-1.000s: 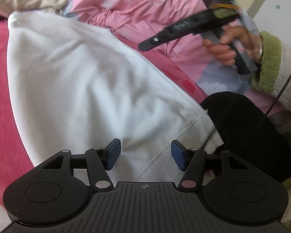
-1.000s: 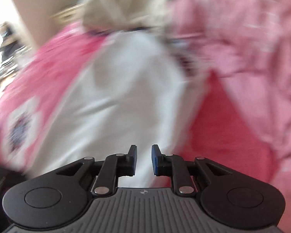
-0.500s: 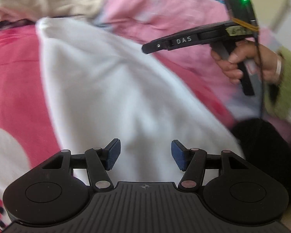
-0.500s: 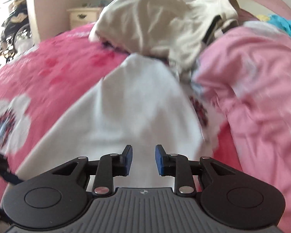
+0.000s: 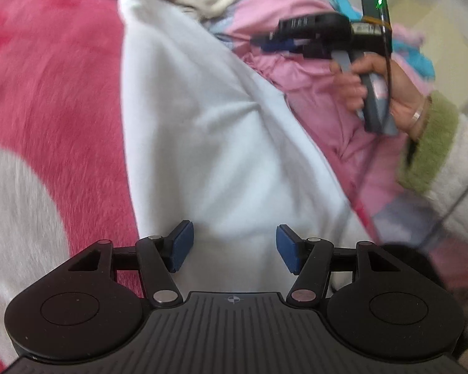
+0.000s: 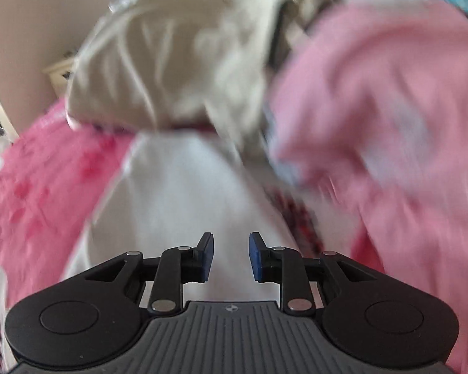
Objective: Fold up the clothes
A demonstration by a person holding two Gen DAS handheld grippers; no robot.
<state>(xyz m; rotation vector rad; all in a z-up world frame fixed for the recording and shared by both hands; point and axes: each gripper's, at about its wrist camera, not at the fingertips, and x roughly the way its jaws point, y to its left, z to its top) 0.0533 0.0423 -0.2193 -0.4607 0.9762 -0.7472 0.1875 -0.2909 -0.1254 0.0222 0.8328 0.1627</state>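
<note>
**Ana:** Left gripper (image 5: pixel 234 247) hangs with its blue pads spread wide and nothing between them, low over the near end of the white garment (image 5: pixel 209 131). That garment lies flat on the bed, running from near the camera away to the far side.

**Ben:** And its edges?

**Ana:** In the left wrist view its left edge is a clean, nearly straight line against the pink fleece blanket (image 5: pixel 56 87), with open blanket all along that side. Its right edge slants away and meets a crumpled pink garment (image 5: pixel 324 115), so there is little free room on the right.

**Ben:** Where is the other tool?

**Ana:** Right gripper (image 5: pixel 265 43) is held above that pink pile, off the far right edge of the white piece, by a hand (image 5: pixel 387 87) in a green cuff (image 5: pixel 427 143). From its own camera the pads stand a modest way apart, empty, with white cloth (image 6: pixel 184 193) below them. That view is smeared by motion.

**Ben:** What bounds the far end?

**Ana:** A beige heap of clothing (image 6: pixel 171 71) sits at the far tip of the white garment; whether it overlaps it I cannot tell. The pink garment (image 6: pixel 390 124) crowds in from the right.

**Ben:** The surface and the room?

**Ana:** The blanket carries a large white patch (image 5: pixel 18 218) at near left. Far left in the right wrist view, a pale wall (image 6: pixel 46 15) and a small white cabinet (image 6: pixel 59 73).
</note>
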